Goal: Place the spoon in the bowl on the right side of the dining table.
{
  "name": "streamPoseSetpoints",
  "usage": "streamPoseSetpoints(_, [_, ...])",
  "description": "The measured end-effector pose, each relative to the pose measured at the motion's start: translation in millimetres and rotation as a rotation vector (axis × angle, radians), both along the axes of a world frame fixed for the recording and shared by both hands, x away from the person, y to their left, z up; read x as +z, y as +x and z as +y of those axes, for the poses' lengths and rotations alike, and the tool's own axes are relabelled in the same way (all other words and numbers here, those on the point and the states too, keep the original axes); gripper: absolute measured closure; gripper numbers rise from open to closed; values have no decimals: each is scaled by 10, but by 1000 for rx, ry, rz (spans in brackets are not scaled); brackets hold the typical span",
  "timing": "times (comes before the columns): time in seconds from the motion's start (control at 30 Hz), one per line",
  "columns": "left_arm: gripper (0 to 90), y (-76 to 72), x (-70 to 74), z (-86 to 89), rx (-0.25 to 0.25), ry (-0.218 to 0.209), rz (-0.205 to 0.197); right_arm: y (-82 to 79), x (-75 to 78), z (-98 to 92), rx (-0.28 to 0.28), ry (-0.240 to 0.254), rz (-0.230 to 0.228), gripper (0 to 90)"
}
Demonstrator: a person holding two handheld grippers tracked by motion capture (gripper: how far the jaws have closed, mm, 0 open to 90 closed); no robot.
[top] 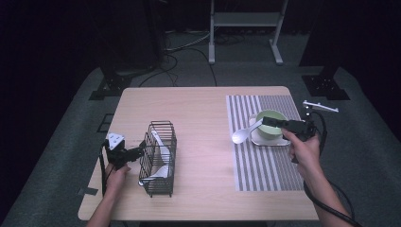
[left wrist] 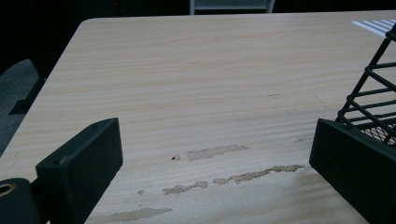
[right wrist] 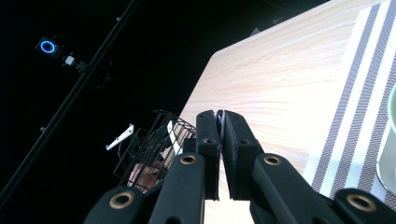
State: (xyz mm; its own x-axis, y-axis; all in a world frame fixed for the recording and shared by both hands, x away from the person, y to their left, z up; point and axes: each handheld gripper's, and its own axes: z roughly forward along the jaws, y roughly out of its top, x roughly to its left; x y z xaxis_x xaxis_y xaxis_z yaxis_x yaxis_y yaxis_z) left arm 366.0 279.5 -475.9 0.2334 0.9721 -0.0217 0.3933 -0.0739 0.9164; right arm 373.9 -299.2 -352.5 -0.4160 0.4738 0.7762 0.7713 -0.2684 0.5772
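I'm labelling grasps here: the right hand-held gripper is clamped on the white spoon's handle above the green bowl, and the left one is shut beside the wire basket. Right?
Not quite. The left hand-held gripper is open, as the left gripper view shows: its jaws stand wide apart over bare table beside the wire basket. The right hand-held gripper is indeed clamped on the white spoon above the green bowl.

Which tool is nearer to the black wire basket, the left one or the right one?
Left. The left tool is right beside the black wire basket, at its left side. The right tool is far away, over the green bowl, shut on a white spoon.
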Motion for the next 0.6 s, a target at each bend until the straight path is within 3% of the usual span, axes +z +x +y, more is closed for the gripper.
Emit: streamPoseSetpoints(0.6, [16, 1, -1, 0, 0, 0, 0, -3, -36, -167, -41, -1, 5, 854])
